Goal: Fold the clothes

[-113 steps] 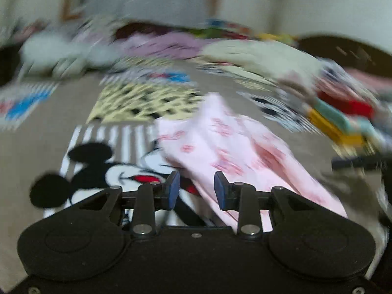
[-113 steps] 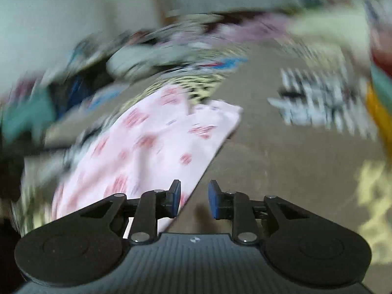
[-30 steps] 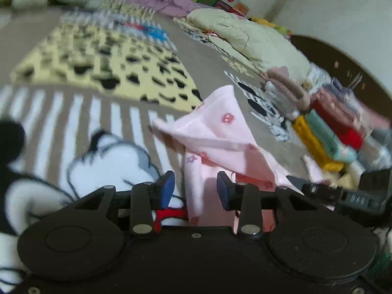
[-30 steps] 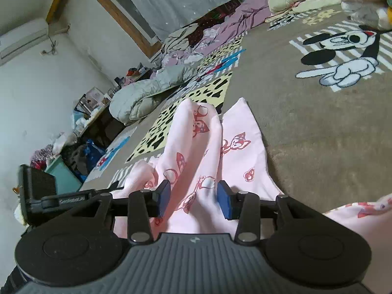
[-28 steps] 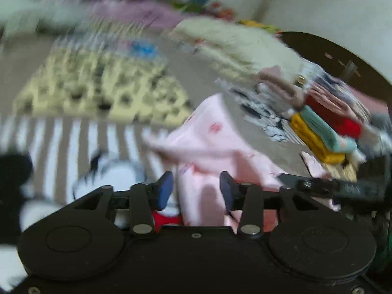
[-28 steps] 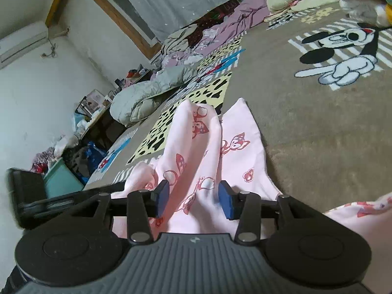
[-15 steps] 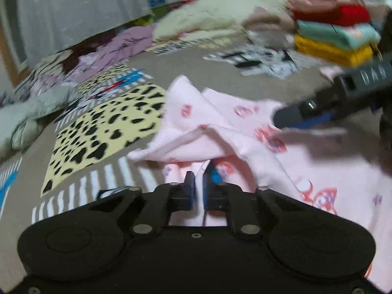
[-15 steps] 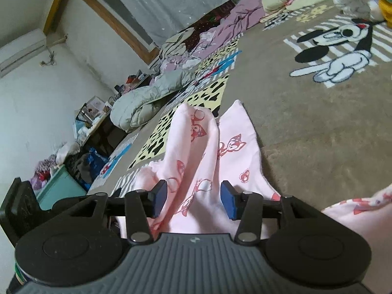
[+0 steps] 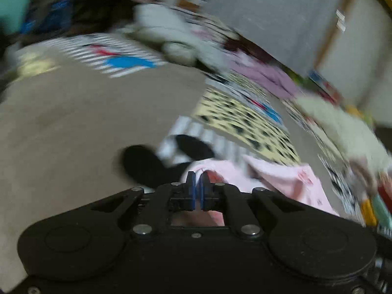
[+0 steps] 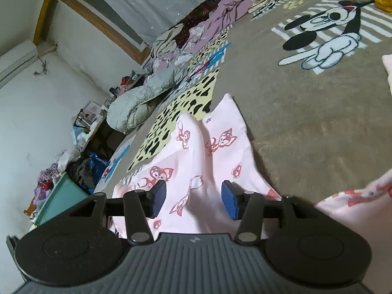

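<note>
Left gripper [image 9: 197, 186] pinches pink garment [image 10: 196, 156]; right gripper [image 10: 193, 199] spread above it

no readable text, labels, brands or numbers in either view, left wrist view motion-blurred

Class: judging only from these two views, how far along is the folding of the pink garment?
Done: nothing looks folded; the pink garment lies rumpled on the blanket. In hand: the left tongs are shut on its edge. Left: the right tongs are open above it, and every fold remains.
</note>
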Demonstrator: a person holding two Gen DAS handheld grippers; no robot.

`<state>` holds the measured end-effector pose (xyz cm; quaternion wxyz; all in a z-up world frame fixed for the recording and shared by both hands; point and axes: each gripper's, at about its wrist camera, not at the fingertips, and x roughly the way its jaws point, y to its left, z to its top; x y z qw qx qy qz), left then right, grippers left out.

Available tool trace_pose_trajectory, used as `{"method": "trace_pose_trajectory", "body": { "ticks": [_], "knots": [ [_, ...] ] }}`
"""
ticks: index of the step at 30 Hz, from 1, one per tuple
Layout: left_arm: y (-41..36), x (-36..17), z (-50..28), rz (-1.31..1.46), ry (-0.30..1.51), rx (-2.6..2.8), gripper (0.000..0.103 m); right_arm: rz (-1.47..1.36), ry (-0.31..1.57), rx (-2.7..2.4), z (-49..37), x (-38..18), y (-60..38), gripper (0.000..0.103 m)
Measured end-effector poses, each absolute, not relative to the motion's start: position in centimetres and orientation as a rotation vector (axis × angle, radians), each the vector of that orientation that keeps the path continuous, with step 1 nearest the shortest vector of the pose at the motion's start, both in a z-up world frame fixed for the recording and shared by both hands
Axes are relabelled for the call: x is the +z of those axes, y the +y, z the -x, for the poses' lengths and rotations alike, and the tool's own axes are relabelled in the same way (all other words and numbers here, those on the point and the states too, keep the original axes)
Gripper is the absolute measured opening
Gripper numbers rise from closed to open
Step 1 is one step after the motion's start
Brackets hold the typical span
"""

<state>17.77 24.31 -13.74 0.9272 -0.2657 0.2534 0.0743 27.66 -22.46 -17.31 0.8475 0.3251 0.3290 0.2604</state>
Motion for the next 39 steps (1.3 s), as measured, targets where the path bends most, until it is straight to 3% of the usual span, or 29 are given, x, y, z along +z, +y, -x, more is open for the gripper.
{"method": "trace_pose_trajectory", "body": {
  "ticks": [3,6,8,10,12,15,18,21,23,24,25,27,34,36,38,39],
  "knots": [
    [26.7,-15.3,-16.0,0.656,0.575,0.219,0.003,-0.671,0.694,0.538,-27.3,-17.2,-22.5,0.051],
    [26.5,-14.5,-15.3,0.582,0.543,0.202,0.003,-0.565,0.647,0.508,-26.2,-15.7,-21.4,0.053],
    [25.5,-13.3,-15.7,0.504,0.518,0.179,0.010,-0.482,0.584,0.623,-25.0,-14.0,-19.3,0.053],
    [24.5,-12.3,-16.9,0.419,0.504,0.146,0.033,-0.342,0.510,0.777,-22.9,-12.0,-16.2,0.053],
    [23.4,-11.9,-18.4,0.325,0.506,0.121,0.040,-0.154,0.450,0.975,-20.1,-10.4,-12.3,0.053],
    [21.5,-12.1,-21.1,0.151,0.527,0.086,0.040,0.187,0.414,1.096,-15.5,-11.1,-6.4,0.053],
    [18.9,-12.2,-22.7,-0.043,0.548,-0.001,0.041,0.512,0.407,1.054,-12.6,-14.3,-2.2,0.045],
    [16.7,-13.5,-23.3,-0.294,0.573,0.032,0.041,0.553,0.420,1.042,-12.4,-15.4,-1.7,0.039],
    [16.7,-14.5,-23.9,-0.366,0.600,0.063,0.034,0.540,0.433,1.031,-12.9,-15.1,-1.8,0.022],
    [17.1,-14.8,-24.0,-0.370,0.607,0.063,0.018,0.538,0.435,1.022,-13.0,-15.1,-1.9,0.014],
    [17.6,-14.7,-23.9,-0.350,0.604,0.065,0.011,0.535,0.437,1.014,-13.2,-15.0,-2.0,0.012],
    [19.0,-14.2,-23.4,-0.275,0.586,0.082,0.005,0.508,0.450,1.023,-13.5,-15.0,-2.4,0.011],
    [28.2,-13.1,-18.0,0.249,0.534,0.318,0.003,0.373,0.514,1.201,-14.0,-13.6,-3.8,0.011],
    [29.8,-13.2,-16.8,0.335,0.546,0.332,0.009,0.413,0.512,1.202,-13.4,-14.2,-3.4,0.011],
    [30.8,-13.2,-15.6,0.426,0.539,0.297,0.022,0.439,0.502,1.197,-12.9,-14.5,-3.1,0.016],
    [31.1,-13.1,-15.3,0.476,0.536,0.262,0.035,0.447,0.494,1.200,-12.7,-14.6,-2.9,0.021]
  ]
}}
